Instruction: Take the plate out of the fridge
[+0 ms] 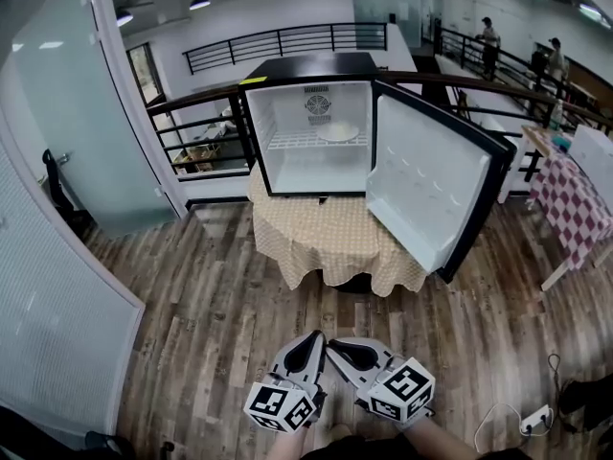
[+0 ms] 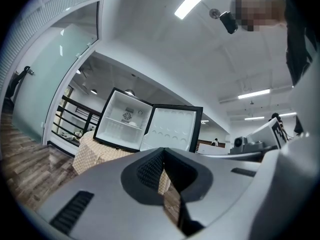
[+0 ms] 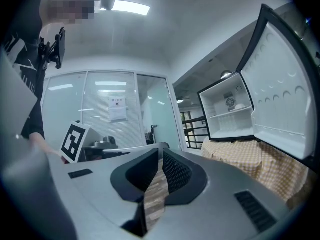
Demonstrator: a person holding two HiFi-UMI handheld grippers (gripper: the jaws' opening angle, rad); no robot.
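Note:
A small black fridge (image 1: 308,67) stands on a low table, its door (image 1: 426,182) swung wide to the right. A white plate (image 1: 337,131) lies on the wire shelf inside, towards the right; it also shows small in the left gripper view as the plate (image 2: 131,123) and in the right gripper view as the plate (image 3: 240,106). My left gripper (image 1: 314,337) and right gripper (image 1: 333,346) are side by side at the bottom of the head view, well short of the fridge. Both are shut and hold nothing: left gripper (image 2: 162,153), right gripper (image 3: 160,156).
A checked cloth (image 1: 326,233) covers the fridge's table. A frosted glass wall (image 1: 57,142) runs along the left, and a black railing (image 1: 201,132) stands behind the fridge. At the right is a table with a red checked cloth (image 1: 575,209). A cable and power strip (image 1: 532,418) lie on the wooden floor.

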